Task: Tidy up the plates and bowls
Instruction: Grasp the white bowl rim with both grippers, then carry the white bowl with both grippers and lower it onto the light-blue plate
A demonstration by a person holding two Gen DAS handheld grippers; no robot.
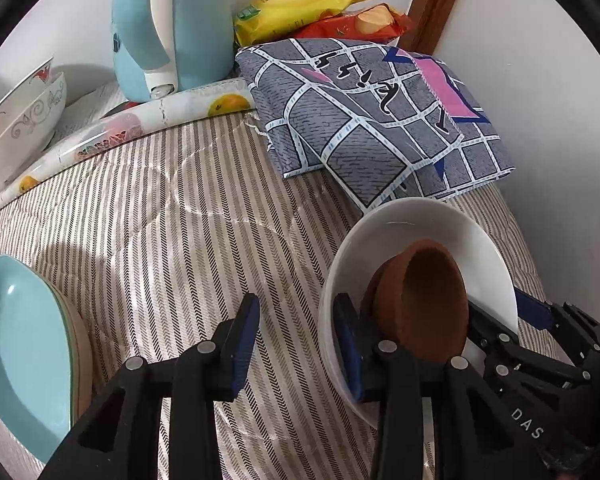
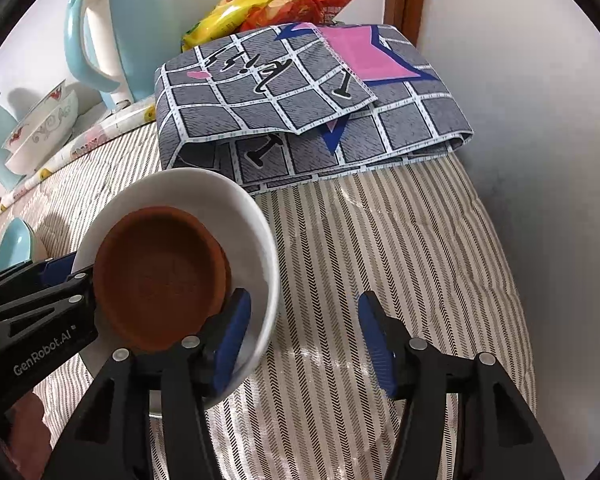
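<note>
A white bowl rests on the striped quilt, and a brown clay bowl lies tilted inside it. My right gripper is open and straddles the white bowl's right wall: its left finger is inside, and its right finger stands well clear outside. My left gripper straddles the opposite wall. Its right finger is inside, beside the brown bowl, and quilt shows between its outer pad and the white bowl. Neither gripper presses on the bowl.
A stack of teal plates lies at the near left. Two patterned bowls are nested at the far left, by a blue kettle and a rolled fruit-print mat. Behind the bowl sit a folded grey cloth and snack packets. A wall closes the right side.
</note>
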